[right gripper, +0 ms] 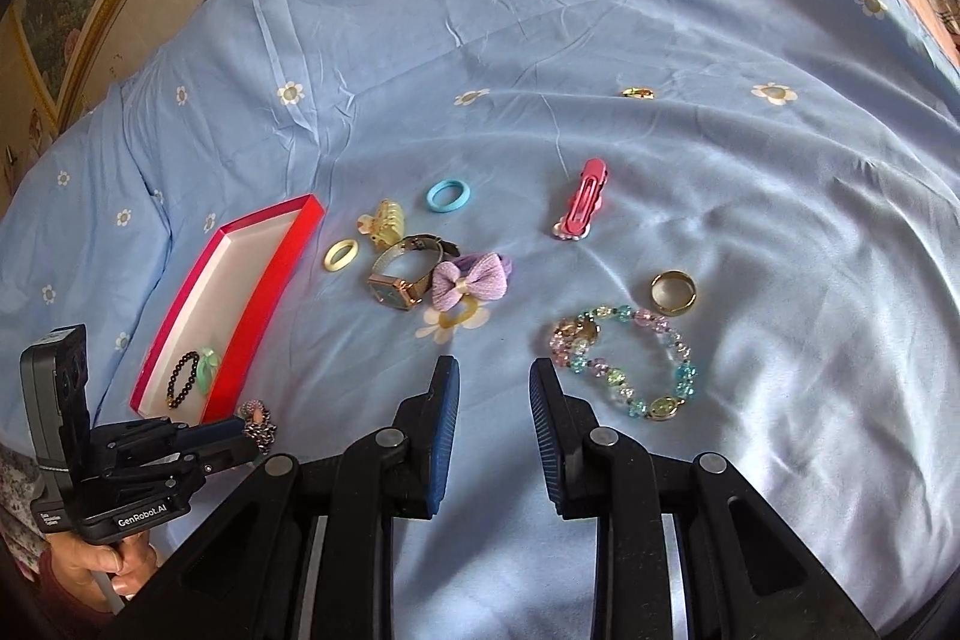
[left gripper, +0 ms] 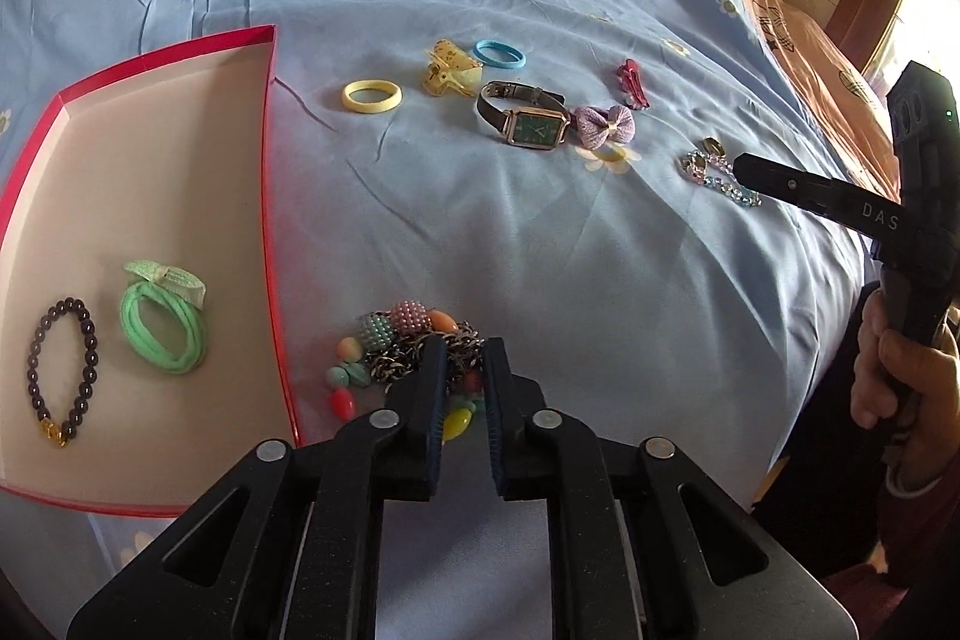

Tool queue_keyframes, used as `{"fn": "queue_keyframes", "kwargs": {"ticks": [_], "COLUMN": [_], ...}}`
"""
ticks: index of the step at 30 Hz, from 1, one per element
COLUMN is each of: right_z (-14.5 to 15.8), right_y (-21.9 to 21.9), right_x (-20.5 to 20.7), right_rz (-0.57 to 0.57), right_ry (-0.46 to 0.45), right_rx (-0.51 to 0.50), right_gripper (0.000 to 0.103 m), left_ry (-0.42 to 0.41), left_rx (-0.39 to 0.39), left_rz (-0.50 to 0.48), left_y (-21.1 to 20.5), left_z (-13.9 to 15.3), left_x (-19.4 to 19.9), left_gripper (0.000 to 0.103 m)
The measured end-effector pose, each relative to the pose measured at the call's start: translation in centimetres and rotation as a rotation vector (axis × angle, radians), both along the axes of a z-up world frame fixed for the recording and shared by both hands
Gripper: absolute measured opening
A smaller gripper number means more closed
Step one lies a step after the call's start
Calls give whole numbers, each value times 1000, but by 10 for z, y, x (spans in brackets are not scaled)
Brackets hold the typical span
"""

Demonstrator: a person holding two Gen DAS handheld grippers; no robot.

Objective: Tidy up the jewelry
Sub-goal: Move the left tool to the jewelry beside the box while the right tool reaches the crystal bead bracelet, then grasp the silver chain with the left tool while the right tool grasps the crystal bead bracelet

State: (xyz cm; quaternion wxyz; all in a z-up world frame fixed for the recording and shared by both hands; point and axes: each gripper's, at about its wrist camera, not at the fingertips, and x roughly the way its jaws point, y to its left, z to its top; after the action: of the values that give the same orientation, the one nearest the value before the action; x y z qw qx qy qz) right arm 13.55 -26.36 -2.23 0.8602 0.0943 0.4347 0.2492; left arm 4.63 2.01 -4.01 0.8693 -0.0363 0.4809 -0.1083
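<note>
Gripping the necklace (left gripper: 414,352), left claw (left gripper: 459,370) nearly closed (bound for the box (left gripper: 273,220)). Right claw (right gripper: 495,400) part-open, empty, near the bracelet (right gripper: 624,370).

The left gripper (left gripper: 462,358) pointed steeply down toward twelve o'clock in its own view, its jaws nearly together. In the right wrist view it (right gripper: 255,424) reached in from eight o'clock, a hand (right gripper: 111,568) wrapped around its handle. The right gripper (right gripper: 495,376) held its jaws parted. From the left wrist view it (left gripper: 741,166) entered from three o'clock, a hand (left gripper: 888,376) gripping the handle.
</note>
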Motion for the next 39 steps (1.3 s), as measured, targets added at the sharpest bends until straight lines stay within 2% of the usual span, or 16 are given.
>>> {"fn": "queue_keyframes", "kwargs": {"ticks": [6,11,21,22,24,25,26,32,35,36,37,38,39], "right_z": [-9,-20,-27,-27,-26,-25,-24,-10,-5,-3,-3,-3,-4], "right_y": [-5,4,19,20,20,20,20,23,23,23,23,22,20], "right_x": [14,20,9,8,8,7,6,1,-1,-2,-2,-2,-1], "right_rz": [-35,-15,64,64,71,74,76,91,90,92,91,85,82], "right_ry": [0,20,-27,-32,-31,-32,-35,-53,-67,-68,-67,-64,-56], "right_rx": [-57,-87,-274,-278,-273,-271,-266,-200,-193,-193,-191,-189,-184], "right_gripper": [27,27,23,21,0,0,0,0,0,0,0,1,6], "left_ry": [-12,-4,-11,-8,-2,-3,-1,-6,-16,-19,-21,-18,-12], "left_rx": [-29,-27,-5,-4,-7,-3,3,2,23,28,33,35,38], "left_rz": [-20,-24,-47,-49,-55,-58,-61,-49,-32,-27,-20,-19,-17], "left_y": [1,-2,-4,-5,-5,-6,-6,-1,2,2,3,4,5], "left_z": [7,9,10,9,5,4,2,4,7,7,6,5,3], "left_x": [0,1,2,3,3,3,2,-3,-5,-6,-5,-4,-3], "left_gripper": [6,7,8,8,7,1,0,0,9,19,24,24,24]}}
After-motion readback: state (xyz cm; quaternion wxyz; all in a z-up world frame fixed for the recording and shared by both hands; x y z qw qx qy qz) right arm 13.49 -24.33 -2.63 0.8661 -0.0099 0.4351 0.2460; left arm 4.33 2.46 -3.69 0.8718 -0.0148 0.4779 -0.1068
